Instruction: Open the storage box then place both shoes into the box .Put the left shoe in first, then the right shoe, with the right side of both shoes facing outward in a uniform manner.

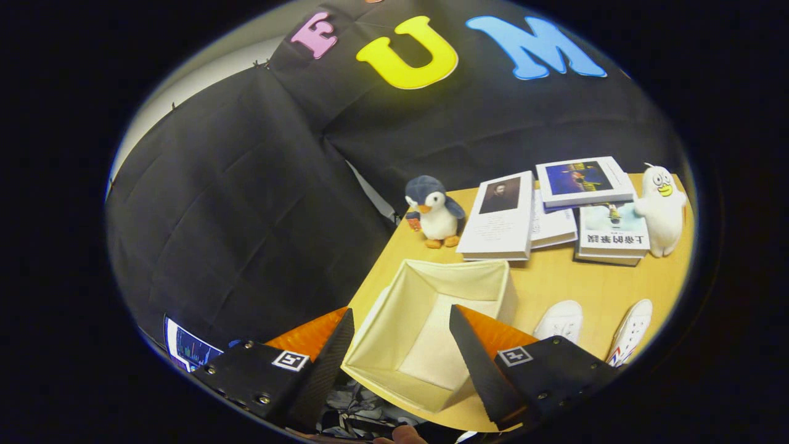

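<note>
My claw hangs spread apart, gripping nothing, above the open box at the table edge, two shoes lying beside it, toes toward the books.

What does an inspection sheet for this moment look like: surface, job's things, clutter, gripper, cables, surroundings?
Surface: wooden table.
Job's things: cream storage box open and empty, between the fingers; two white shoes beside it on the table.
Clutter: penguin plush, books, white duck plush beyond the box.
Gripper: gripper open, holding nothing.
Cables: nothing seen.
Surroundings: black cloth wall.
</note>
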The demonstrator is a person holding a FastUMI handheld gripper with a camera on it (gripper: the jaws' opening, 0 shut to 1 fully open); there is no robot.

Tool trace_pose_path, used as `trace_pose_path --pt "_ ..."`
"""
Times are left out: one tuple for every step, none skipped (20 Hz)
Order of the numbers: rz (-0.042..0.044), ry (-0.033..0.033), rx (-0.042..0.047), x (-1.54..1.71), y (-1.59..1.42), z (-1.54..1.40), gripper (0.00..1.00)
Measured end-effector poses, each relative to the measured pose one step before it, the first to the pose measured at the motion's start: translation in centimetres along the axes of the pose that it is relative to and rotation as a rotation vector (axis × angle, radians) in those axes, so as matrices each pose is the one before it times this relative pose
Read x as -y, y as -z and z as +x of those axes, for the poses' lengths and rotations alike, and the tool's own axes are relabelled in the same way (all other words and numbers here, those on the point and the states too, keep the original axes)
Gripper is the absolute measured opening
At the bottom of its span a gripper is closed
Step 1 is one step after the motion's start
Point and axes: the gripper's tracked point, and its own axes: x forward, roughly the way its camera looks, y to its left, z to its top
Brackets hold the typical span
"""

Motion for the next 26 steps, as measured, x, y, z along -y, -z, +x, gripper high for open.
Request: trace_pose_path --pt "0.01252 0.02308 0.00372 1.387 0.494 -0.619 0.96" --pt "0.00754 0.02149 0.00088 1.311 0.401 -0.623 0.96" --pt "0.00511 0.01745 0.00166 1.232 0.290 -0.548 0.96" --pt "0.00509 0.01555 0.00071 1.214 0.383 -0.490 0.96" --pt "0.01030 0.01726 -0.00115 1.583 0.574 -0.528 0.96" --pt "0.01458 0.01615 -0.00334 1.155 0.487 -0.323 0.96" --pt "0.01754 0.01791 -0.00565 1.198 0.522 -0.188 0.96" --pt "0.01728 0.02145 -0.00722 1.268 0.487 -0.169 0.96" --pt "0.01475 0.02131 -0.00642 1.213 0.480 -0.078 0.96" --pt "0.01181 0.01607 -0.00880 1.030 0.507 0.044 0.96" --pt "0.00693 0.01439 -0.01283 1.140 0.693 0.116 0.96" --pt "0.00703 0.01749 -0.01323 1.192 0.593 0.108 0.95" --pt "0.00199 0.01123 -0.01503 0.961 0.608 0.223 0.95" --pt "0.00163 0.01507 -0.01562 0.949 0.599 0.318 0.95" --pt "-0.00315 0.01453 -0.01749 0.932 0.609 0.239 0.95" --pt "-0.00606 0.01987 -0.02006 0.945 0.667 0.498 0.95" --pt "-0.00598 0.02157 -0.02280 0.948 0.686 0.513 0.95" --pt "-0.00577 0.01180 -0.02156 0.609 0.606 0.610 0.95" --pt "-0.00571 0.00989 -0.01928 0.503 0.546 0.707 0.93" --pt "-0.00644 0.01233 -0.02003 0.480 0.476 0.721 0.91" --pt "-0.00916 0.00900 -0.01816 0.402 0.335 0.839 0.91" --pt "-0.00808 0.00682 -0.01798 0.355 0.346 0.797 0.89" --pt "-0.00947 0.01237 -0.01937 0.418 0.396 0.795 0.89" --pt "-0.01032 0.01784 -0.01838 0.495 0.399 0.756 0.89" --pt "-0.01235 0.01221 -0.01473 0.287 0.223 0.688 0.87" --pt "-0.01330 0.01286 -0.01435 0.360 0.170 0.659 0.87"
